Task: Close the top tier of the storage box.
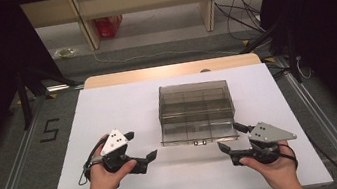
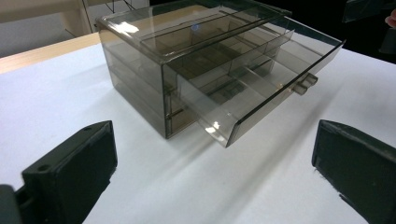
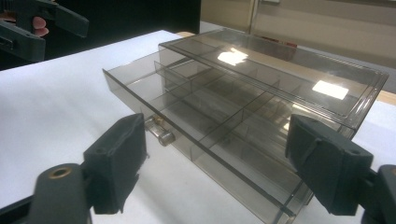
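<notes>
at the middle of the white bench [image 1: 108, 113], a smoke-tinted transparent drawer box [image 1: 195, 101] — its bottom drawer [image 1: 198, 133] pulled out toward the person, showing divided compartments and a small knob [image 3: 159, 130]. left hand-held gripper [image 1: 142, 145] and right hand-held gripper [image 1: 230, 138] — both with jaws spread, empty — flank the drawer front, near but apart.

The high view looks forward and down on the white tabletop [image 1: 108, 113] from above the person's side. Each gripper view sits low and close, facing along its own jaws. All three share the smoky drawer box [image 1: 195, 105]: beyond the jaws, between them, in the left gripper view [image 2: 205, 60] and the right gripper view [image 3: 261, 102].
</notes>
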`<action>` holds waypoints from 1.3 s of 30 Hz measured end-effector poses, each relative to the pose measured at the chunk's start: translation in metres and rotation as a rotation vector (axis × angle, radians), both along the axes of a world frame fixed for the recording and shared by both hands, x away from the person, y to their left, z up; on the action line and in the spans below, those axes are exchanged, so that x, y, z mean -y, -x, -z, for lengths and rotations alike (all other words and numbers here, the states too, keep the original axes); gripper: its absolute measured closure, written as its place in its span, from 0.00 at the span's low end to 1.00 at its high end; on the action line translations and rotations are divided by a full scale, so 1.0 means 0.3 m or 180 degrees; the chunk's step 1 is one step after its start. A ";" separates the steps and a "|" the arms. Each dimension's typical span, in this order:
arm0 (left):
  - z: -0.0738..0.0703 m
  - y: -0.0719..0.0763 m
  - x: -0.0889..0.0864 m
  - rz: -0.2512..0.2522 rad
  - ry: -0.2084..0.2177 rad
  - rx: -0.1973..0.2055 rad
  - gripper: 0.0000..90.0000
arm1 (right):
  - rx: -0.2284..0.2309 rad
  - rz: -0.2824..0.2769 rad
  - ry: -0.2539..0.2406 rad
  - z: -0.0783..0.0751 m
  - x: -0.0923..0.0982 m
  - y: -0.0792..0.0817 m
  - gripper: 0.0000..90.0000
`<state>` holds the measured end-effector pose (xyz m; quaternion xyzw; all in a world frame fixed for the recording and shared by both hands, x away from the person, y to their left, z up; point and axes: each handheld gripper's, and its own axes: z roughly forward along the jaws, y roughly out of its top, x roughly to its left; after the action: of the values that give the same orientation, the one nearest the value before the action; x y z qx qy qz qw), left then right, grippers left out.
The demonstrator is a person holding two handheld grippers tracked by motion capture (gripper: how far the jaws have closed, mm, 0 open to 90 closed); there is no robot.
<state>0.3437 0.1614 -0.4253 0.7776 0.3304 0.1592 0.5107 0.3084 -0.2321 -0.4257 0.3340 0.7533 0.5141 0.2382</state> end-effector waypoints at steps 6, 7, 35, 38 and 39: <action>0.008 0.018 -0.018 0.0042 0.0025 -0.0038 0.00 | 0.0159 0.0009 0.0015 -0.007 -0.013 0.022 0.41; 0.007 0.022 -0.019 0.0042 0.0045 -0.0037 0.00 | 0.0161 0.0001 0.0012 -0.007 -0.013 0.025 0.44; 0.015 0.030 -0.018 -0.0008 -0.0052 -0.0049 0.00 | -0.0245 -0.0268 0.0290 0.037 -0.098 0.012 1.00; 0.017 0.034 -0.015 0.0018 -0.0072 -0.0048 0.00 | -0.0301 -0.0212 0.0383 0.046 -0.105 0.006 1.00; 0.018 0.035 -0.013 0.0023 -0.0077 -0.0036 0.00 | -0.0320 -0.0187 0.0422 0.048 -0.107 0.002 1.00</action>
<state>0.3332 0.1654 -0.4308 0.7858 0.3286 0.1570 0.4999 0.3076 -0.2001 -0.4401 0.3206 0.8062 0.4524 0.2065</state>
